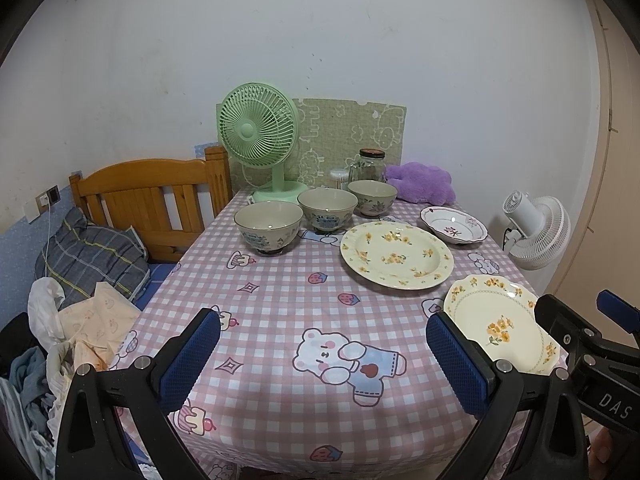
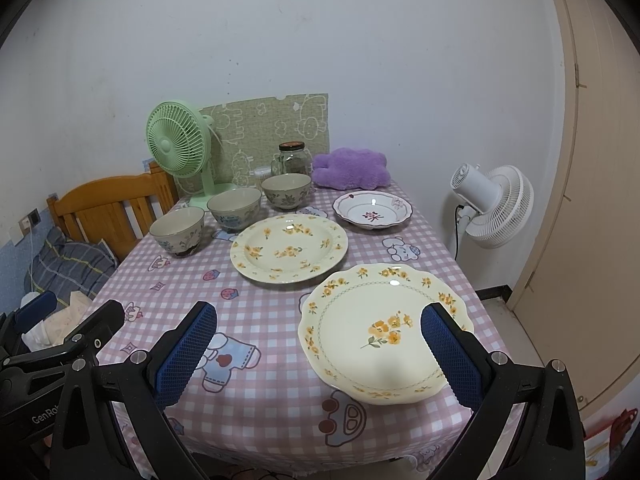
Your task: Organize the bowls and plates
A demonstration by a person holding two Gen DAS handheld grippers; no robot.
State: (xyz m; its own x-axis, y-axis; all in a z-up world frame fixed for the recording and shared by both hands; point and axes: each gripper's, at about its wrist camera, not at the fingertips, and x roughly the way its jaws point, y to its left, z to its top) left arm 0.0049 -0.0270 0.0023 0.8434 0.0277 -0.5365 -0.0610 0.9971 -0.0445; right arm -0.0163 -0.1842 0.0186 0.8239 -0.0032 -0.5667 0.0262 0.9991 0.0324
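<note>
Beside the tabletop [image 1: 280, 280], only my left view shows the bed [image 1: 100, 280]; my right gripper [image 2: 318, 352] view shows the near plate [image 2: 384, 332] whole. Both jaws wide.

Three grey-green ceramic bowls: [image 2: 177, 230], [image 2: 234, 207], [image 2: 286, 191]. Three round floral plates: [image 2: 289, 248], [image 2: 384, 330], [image 2: 372, 209]. Two fans: green [image 2: 176, 146], white [image 2: 494, 206]. One glass jar [image 2: 294, 159]. One purple plush cushion [image 2: 351, 169].
</note>
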